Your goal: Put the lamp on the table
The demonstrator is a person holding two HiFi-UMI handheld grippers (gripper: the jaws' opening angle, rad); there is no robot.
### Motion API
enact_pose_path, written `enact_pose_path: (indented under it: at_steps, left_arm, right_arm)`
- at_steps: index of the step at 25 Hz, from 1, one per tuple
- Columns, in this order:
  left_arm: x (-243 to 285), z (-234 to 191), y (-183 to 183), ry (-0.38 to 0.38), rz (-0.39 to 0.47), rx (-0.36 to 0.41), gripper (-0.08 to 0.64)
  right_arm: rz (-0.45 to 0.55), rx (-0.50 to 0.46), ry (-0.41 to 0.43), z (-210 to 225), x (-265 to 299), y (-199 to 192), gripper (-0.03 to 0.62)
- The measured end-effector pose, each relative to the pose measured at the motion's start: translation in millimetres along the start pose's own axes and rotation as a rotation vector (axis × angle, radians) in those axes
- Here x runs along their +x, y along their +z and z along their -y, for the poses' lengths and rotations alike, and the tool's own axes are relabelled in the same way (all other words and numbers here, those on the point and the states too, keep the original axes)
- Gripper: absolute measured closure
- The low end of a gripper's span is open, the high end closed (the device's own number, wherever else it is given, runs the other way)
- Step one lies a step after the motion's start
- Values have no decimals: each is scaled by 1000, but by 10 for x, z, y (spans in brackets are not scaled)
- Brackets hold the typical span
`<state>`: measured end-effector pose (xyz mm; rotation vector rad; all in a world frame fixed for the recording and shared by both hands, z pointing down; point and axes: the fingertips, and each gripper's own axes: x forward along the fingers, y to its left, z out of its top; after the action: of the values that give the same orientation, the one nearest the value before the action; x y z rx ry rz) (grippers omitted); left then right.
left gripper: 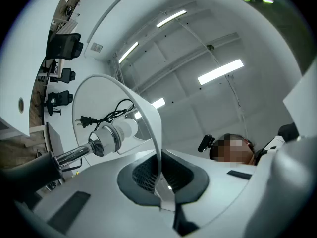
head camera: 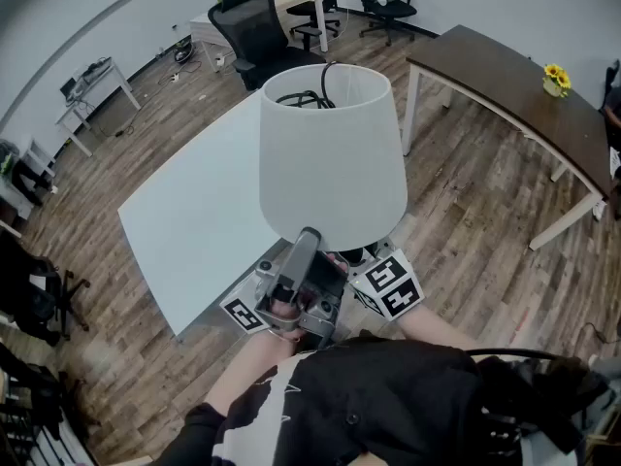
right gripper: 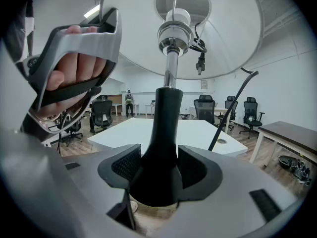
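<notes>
A lamp with a white shade (head camera: 330,153) hangs in the air over the near edge of the white table (head camera: 194,221), held by both grippers. My left gripper (left gripper: 161,175) is shut on the lower rim of the shade (left gripper: 148,113). Past the rim, inside the shade, I see the bulb socket (left gripper: 111,133) and the black plug (left gripper: 84,121). My right gripper (right gripper: 158,170) is clamped wide on the lamp's black base (right gripper: 161,133), below the chrome stem (right gripper: 171,71). In the head view its marker cube (head camera: 388,284) shows under the shade.
A dark wooden table (head camera: 505,76) with yellow flowers (head camera: 556,79) stands at the right. Black office chairs (head camera: 254,27) and a white desk (head camera: 291,3) are behind the white table. A black cord (right gripper: 233,108) hangs beside the lamp. Wooden floor lies all round.
</notes>
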<state>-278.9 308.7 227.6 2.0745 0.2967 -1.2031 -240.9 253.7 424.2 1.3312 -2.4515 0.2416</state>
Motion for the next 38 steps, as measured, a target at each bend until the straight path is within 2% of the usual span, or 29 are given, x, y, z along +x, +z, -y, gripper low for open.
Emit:
enact_pose_path:
  at_steps: [21, 29, 38]
  left_arm:
    - [173, 143, -75, -21, -3, 34, 548]
    - [176, 176, -169, -14, -22, 70, 548]
    - [162, -47, 35, -8, -20, 81, 548]
  right_arm:
    - [44, -15, -7, 63, -174, 152, 351]
    - [50, -39, 7, 64, -173, 191, 351]
    - [51, -48, 5, 210, 19, 331, 351]
